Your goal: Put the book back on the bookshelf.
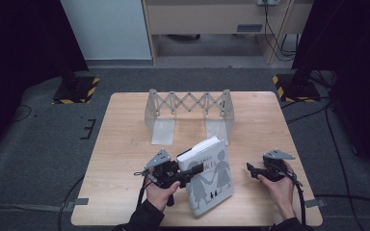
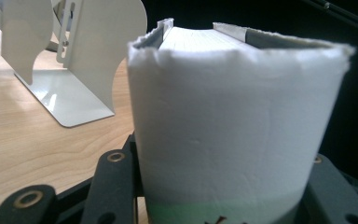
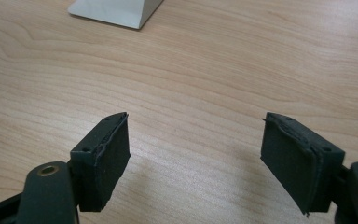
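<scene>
book [image 1: 207,175] | on wooden table [image 1: 125,144] | grey carpet floor [image 1: 38,159]

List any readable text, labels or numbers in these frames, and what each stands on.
book cover, high view: large grey characters above two silhouetted figures; the clearest looks like "行", the rest too blurred to read.
book spine end, left gripper view: dark marks at the bottom edge, cut off, unreadable.
Nothing else carries text.

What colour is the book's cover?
The book is white with grey figures holding hands; it shows best in the high view.
</scene>
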Demonstrator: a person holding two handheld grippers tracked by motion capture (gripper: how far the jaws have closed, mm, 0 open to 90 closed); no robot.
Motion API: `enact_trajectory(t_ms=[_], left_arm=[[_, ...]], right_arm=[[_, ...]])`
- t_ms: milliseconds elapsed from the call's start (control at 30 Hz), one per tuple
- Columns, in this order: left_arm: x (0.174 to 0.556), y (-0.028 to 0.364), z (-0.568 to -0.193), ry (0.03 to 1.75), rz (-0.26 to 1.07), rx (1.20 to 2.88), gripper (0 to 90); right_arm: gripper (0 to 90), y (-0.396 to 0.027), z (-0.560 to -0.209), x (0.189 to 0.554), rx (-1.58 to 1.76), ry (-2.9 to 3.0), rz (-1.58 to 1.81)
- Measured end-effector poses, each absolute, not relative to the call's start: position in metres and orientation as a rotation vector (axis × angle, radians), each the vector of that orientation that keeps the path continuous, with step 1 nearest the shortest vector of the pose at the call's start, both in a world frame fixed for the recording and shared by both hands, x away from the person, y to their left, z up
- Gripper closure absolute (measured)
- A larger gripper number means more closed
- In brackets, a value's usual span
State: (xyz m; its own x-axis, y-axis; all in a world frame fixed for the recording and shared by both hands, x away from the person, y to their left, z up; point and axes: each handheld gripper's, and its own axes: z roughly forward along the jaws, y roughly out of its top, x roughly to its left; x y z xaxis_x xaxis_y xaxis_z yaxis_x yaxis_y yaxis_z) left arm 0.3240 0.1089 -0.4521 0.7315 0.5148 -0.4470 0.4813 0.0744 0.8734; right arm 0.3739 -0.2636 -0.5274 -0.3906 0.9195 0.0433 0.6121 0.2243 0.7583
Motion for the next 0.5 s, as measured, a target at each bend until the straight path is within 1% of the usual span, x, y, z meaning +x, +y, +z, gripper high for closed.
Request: enact_trajectory(t_ms=[167,333,500], left_arm=[[0.321,0.112,-0.441,0.826,0.062,1.563,52.8],[0.321,0.122,-0.43,0.876,0.076,1.572,52.7],[0.323,0.134,-0.422,0.896,0.115,1.588,52.4]], right_arm=[[22.7,-0.264,-0.529,0.375,1.422,2.092,0.98],[21.2,-0.265,-0.531,0.376,1.418,2.102,0.955],[17.6,-0.265,-0.534,0.377,1.441,2.128,0.911]])
